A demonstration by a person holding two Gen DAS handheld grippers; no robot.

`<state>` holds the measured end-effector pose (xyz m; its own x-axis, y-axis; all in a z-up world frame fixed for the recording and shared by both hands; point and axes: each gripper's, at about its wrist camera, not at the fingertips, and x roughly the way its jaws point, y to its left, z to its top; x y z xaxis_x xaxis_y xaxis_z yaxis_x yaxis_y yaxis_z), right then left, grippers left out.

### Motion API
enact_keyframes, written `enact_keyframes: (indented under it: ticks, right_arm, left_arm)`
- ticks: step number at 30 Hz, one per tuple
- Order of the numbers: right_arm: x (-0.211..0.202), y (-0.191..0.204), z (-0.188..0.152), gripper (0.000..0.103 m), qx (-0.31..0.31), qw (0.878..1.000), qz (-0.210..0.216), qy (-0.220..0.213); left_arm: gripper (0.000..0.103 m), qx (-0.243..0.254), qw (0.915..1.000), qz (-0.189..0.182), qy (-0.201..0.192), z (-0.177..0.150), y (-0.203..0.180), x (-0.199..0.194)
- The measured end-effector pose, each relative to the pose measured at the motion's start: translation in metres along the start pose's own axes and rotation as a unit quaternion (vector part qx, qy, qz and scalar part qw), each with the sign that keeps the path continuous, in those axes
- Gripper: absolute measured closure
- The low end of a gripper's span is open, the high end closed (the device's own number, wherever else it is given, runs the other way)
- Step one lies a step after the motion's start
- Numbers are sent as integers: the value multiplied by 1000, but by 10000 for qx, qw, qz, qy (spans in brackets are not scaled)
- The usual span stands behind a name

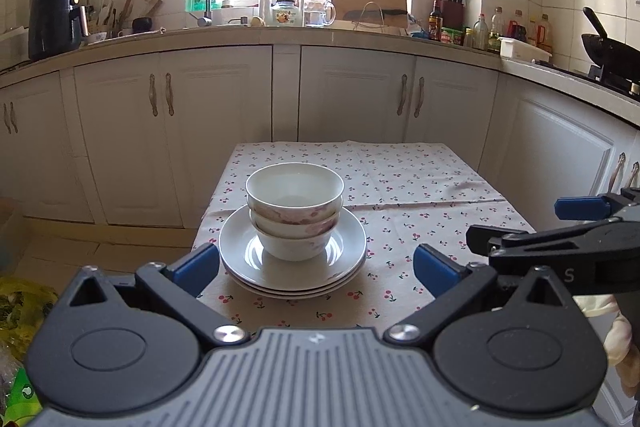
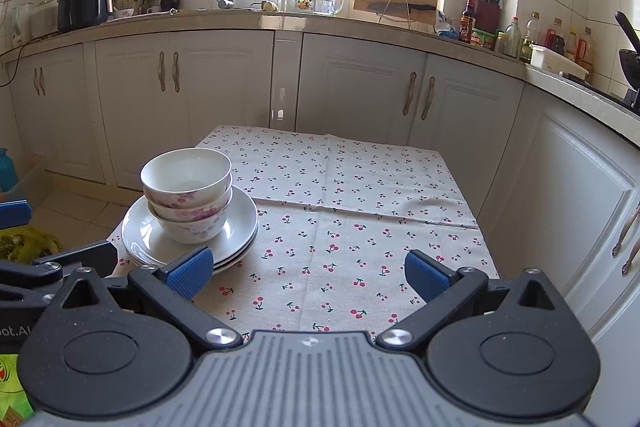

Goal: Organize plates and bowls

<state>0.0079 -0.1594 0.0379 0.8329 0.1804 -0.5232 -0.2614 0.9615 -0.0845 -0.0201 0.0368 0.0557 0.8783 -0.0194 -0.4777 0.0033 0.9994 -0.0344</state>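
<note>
bowls [image 1: 295, 211] nested on stacked plates [image 1: 348, 259], both grippers spread, empty

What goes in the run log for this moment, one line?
left gripper: open, empty | right gripper: open, empty | bowls: three nested on stacked plates | tablecloth: otherwise bare

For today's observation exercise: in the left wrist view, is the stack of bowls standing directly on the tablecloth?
No. The bowls stand nested on the stacked plates, which lie on the cherry-print tablecloth.
</note>
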Motion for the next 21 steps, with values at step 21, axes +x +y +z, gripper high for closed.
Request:
enact_keyframes:
  ticks: [21]
  right_arm:
    - [-4, 4, 0, 0, -14, 9999, -82, -58]
  left_arm:
    - [1, -84, 10000, 3, -24, -1, 1, -4]
